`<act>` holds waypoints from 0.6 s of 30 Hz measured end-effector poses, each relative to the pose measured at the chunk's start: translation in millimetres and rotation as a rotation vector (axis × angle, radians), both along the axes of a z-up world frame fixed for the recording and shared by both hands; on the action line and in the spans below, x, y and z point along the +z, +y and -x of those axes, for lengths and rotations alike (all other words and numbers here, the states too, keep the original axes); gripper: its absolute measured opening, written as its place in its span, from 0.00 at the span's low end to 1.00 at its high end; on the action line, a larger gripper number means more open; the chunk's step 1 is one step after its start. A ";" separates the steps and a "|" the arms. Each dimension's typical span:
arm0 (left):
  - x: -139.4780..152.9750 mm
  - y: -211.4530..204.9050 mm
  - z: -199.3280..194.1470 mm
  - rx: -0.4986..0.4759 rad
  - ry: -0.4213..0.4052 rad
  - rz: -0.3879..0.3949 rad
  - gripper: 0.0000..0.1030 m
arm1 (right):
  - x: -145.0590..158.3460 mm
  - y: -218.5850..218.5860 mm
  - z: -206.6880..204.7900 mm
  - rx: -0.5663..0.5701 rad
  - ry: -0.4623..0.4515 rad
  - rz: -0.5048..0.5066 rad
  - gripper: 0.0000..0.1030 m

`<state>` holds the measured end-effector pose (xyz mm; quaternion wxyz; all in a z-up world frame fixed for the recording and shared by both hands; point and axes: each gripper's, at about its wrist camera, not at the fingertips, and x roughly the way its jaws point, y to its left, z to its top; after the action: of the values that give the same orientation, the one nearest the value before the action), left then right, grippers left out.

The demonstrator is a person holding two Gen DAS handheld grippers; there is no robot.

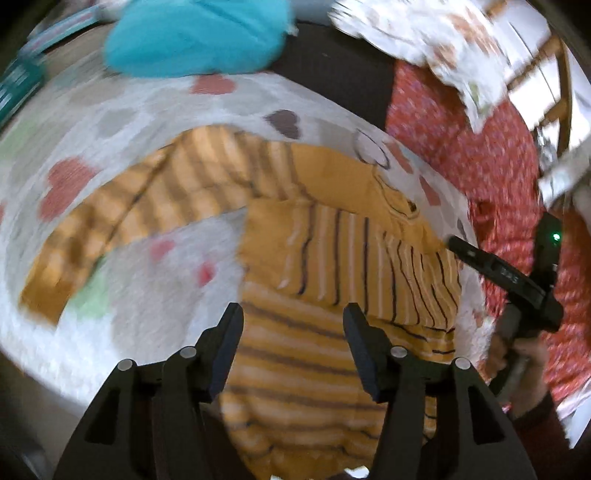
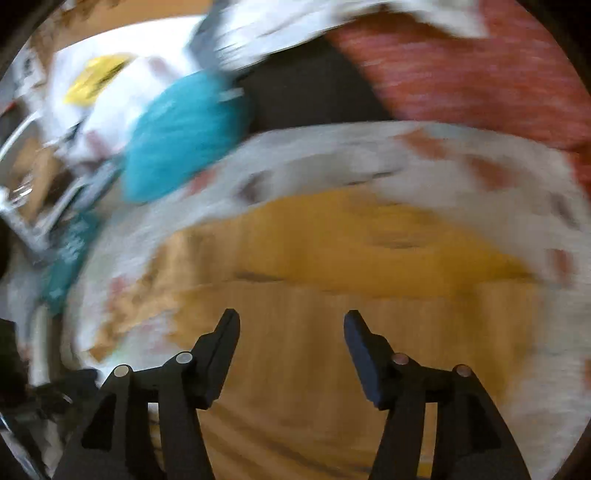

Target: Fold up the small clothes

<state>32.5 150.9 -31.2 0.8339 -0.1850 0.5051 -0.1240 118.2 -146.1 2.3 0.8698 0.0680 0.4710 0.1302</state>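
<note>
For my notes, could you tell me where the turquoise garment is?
In the left wrist view the turquoise garment lies top left, beyond the heart-print blanket.

The right wrist view was smeared throughout: the yellow garment [image 2: 332, 258] ahead of the right gripper [image 2: 291, 321] showed no stripes or folds. The teal cloth [image 2: 184, 136] up-left of it was a blur. In the left wrist view, the left gripper [image 1: 293, 314] hid the garment's near edge, and its far-left sleeve [image 1: 110, 221] was blurred. The white printed cloth [image 1: 424, 29] was cut off at the top edge.
</note>
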 end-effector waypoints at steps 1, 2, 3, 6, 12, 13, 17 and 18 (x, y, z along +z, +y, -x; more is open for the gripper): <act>-4.0 -9.4 -12.2 -0.018 0.003 -0.024 0.54 | -0.4 -22.2 -0.7 -0.046 -0.003 0.049 0.61; -9.7 -18.8 -26.3 -0.031 0.007 -0.051 0.54 | -2.7 -45.7 -1.1 -0.103 0.004 0.087 0.61; -15.3 -25.9 -38.5 -0.036 0.012 -0.080 0.54 | -6.8 -69.9 -1.0 -0.159 0.015 0.102 0.63; -33.4 -40.5 -70.7 -0.032 0.050 -0.133 0.54 | -21.6 -115.0 -3.6 -0.263 0.054 0.115 0.66; -59.8 -59.0 -110.7 -0.022 0.118 -0.172 0.54 | -66.4 -161.3 -21.2 -0.365 0.152 -0.053 0.66; -63.5 -60.8 -113.2 -0.021 0.126 -0.188 0.54 | -72.7 -161.4 -26.9 -0.368 0.164 -0.087 0.66; -69.9 -69.0 -116.5 -0.007 0.133 -0.231 0.54 | -87.5 -153.3 -43.6 -0.330 0.216 -0.156 0.10; -69.3 -72.5 -116.6 -0.008 0.128 -0.243 0.54 | -85.4 -153.0 -46.9 -0.338 0.219 -0.129 0.09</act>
<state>149.1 78.4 -100.6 0.8157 -0.0880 0.5693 -0.0534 165.1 -299.1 -83.1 0.8167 0.2154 0.5354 0.0043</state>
